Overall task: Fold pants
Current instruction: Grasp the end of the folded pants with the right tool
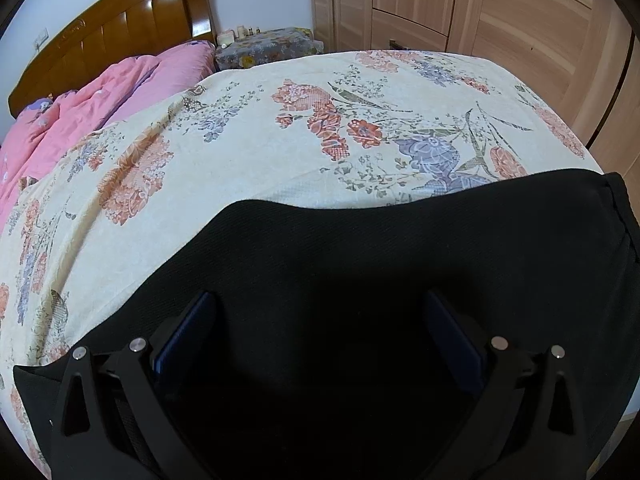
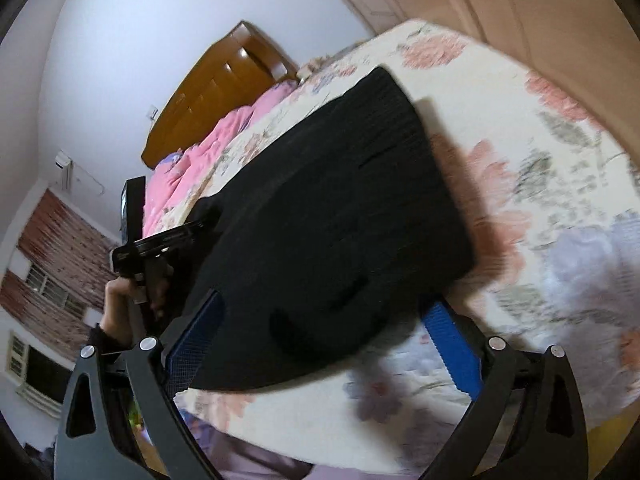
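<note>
Lengthwise, black pants [image 2: 344, 216] run toward the headboard [image 2: 216, 92].

We see the pants [image 1: 400, 248] lying flat on the bedspread [image 1: 280, 152], at the bed's near edge. Our left gripper [image 1: 320, 332] sits over them, the right gripper [image 2: 320, 332] at their near corner. Behind lies a quilt [image 1: 80, 112] against the headboard [image 1: 120, 36]; a wardrobe [image 1: 480, 8] stands beyond the bed's far side.
</note>
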Available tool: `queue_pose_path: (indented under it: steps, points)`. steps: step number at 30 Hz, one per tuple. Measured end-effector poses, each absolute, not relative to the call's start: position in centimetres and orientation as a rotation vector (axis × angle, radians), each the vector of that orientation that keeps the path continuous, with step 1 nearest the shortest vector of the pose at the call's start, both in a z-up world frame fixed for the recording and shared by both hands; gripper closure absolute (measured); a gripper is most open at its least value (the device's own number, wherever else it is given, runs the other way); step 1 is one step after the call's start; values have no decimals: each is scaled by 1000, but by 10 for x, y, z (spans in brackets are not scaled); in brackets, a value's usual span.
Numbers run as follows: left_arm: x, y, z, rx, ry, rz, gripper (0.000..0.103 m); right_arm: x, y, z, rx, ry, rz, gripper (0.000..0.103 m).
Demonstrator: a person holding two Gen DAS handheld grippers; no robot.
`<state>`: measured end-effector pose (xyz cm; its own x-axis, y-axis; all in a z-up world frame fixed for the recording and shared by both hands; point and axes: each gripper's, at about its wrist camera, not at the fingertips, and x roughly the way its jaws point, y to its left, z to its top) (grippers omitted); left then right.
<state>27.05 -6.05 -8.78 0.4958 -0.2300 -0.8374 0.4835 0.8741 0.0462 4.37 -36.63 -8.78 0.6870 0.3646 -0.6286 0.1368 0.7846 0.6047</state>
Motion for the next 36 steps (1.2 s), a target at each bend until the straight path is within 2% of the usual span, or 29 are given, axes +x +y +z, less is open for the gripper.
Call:
queue_pose_path:
  steps: [4, 10, 15, 18, 19, 20, 22, 23, 26, 28, 32, 36]
  points:
    - [272, -60, -88, 288, 962, -442, 1, 40, -357, -90, 705, 861, 202, 6]
    - [272, -59, -87, 279, 963, -446, 1, 51, -364, -91, 831, 816, 146, 6]
    - [272, -60, -87, 279, 963, -446, 1, 55, -333, -82, 552, 902, 142, 8]
    - [270, -59, -86, 275, 954, -444, 1, 58, -339, -83, 608, 869, 89, 21]
    - [269, -58, -83, 269, 938, -449, 1, 58, -344, -84, 631, 861, 73, 32]
    - [266, -55, -77, 255, 914, -451, 2, 57, -348, -85, 646, 858, 54, 52]
    - [251, -42, -52, 178, 830, -481, 2, 52, -360, -90, 699, 844, 42, 65]
    - [242, -33, -37, 119, 788, -523, 2, 48, -369, -96, 762, 832, 61, 67]
    - [213, -4, -1, 75, 701, -476, 2, 42, -377, -101, 819, 806, 87, 68]
    - [194, 18, 1, 112, 704, -376, 2, 41, -378, -102, 828, 808, 85, 66]
    - [161, 69, -24, 61, 729, -268, 2, 46, -374, -98, 812, 840, 88, 61]
    - [164, 104, -87, 19, 848, -189, 1, 45, -372, -99, 792, 823, 81, 61]
